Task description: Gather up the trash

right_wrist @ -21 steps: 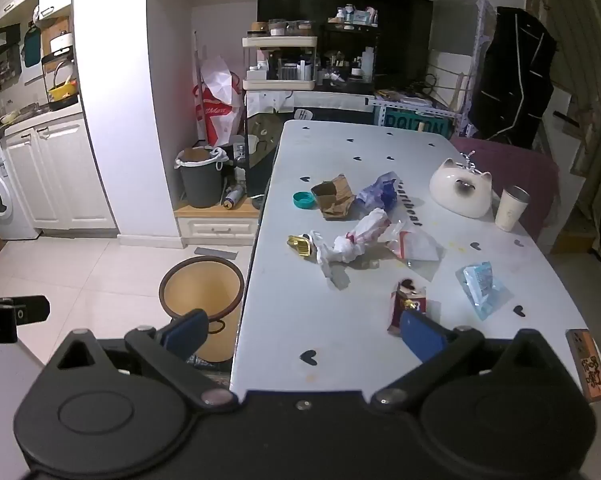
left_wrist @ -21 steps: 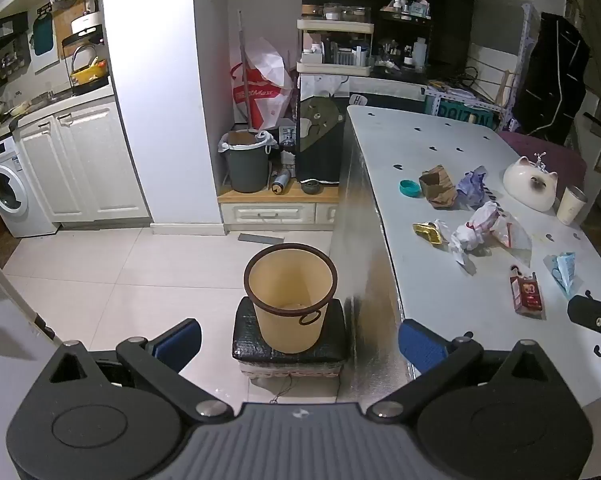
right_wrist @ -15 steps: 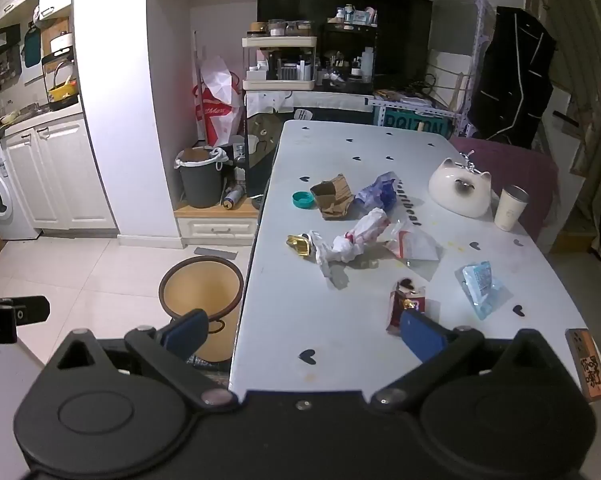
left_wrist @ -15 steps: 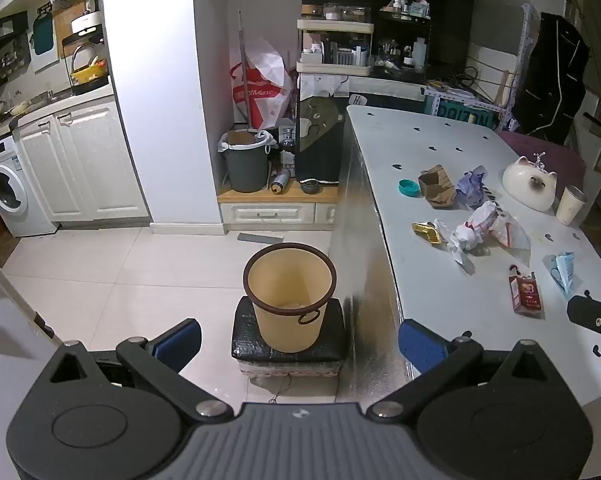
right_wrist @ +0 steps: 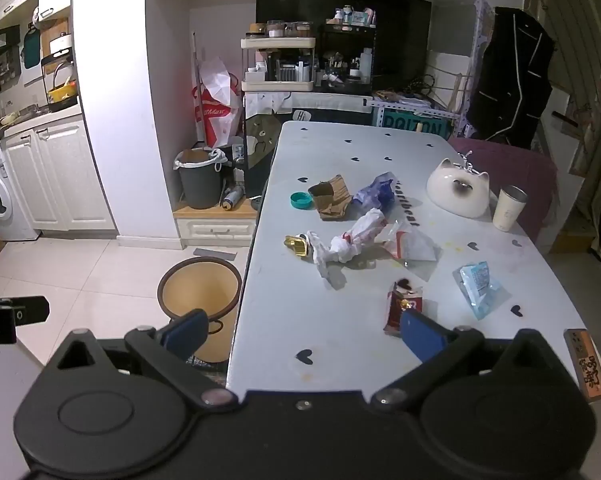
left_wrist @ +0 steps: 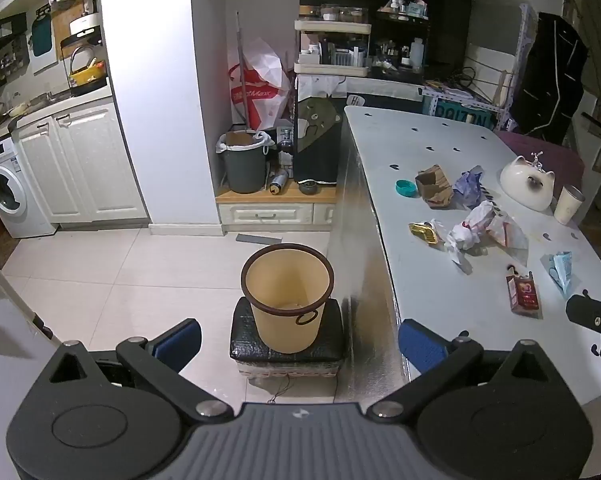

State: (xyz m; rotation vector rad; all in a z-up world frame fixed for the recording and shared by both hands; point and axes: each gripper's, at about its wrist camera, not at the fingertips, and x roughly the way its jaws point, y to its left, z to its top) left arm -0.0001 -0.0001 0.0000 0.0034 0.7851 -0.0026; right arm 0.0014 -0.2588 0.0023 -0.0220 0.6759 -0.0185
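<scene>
Trash lies on the white table (right_wrist: 340,320): a red cigarette pack (right_wrist: 400,306), a crumpled white wrapper (right_wrist: 352,240), a gold foil piece (right_wrist: 296,245), a brown paper bag (right_wrist: 332,200), a purple wrapper (right_wrist: 374,194), a clear plastic bag (right_wrist: 410,244), a blue packet (right_wrist: 478,284) and a teal lid (right_wrist: 301,200). A tan waste bin (left_wrist: 287,296) stands on a black stool (left_wrist: 286,354) left of the table; it also shows in the right wrist view (right_wrist: 198,292). My left gripper (left_wrist: 298,342) is open and empty above the bin. My right gripper (right_wrist: 304,332) is open and empty over the table's near edge.
A cat-shaped white dish (right_wrist: 458,192) and a cup (right_wrist: 508,208) stand at the table's right. A wooden tag (right_wrist: 586,364) lies at the near right corner. A grey bin (left_wrist: 242,162), shelves and cabinets stand at the back left. A purple chair (right_wrist: 512,168) is behind the table.
</scene>
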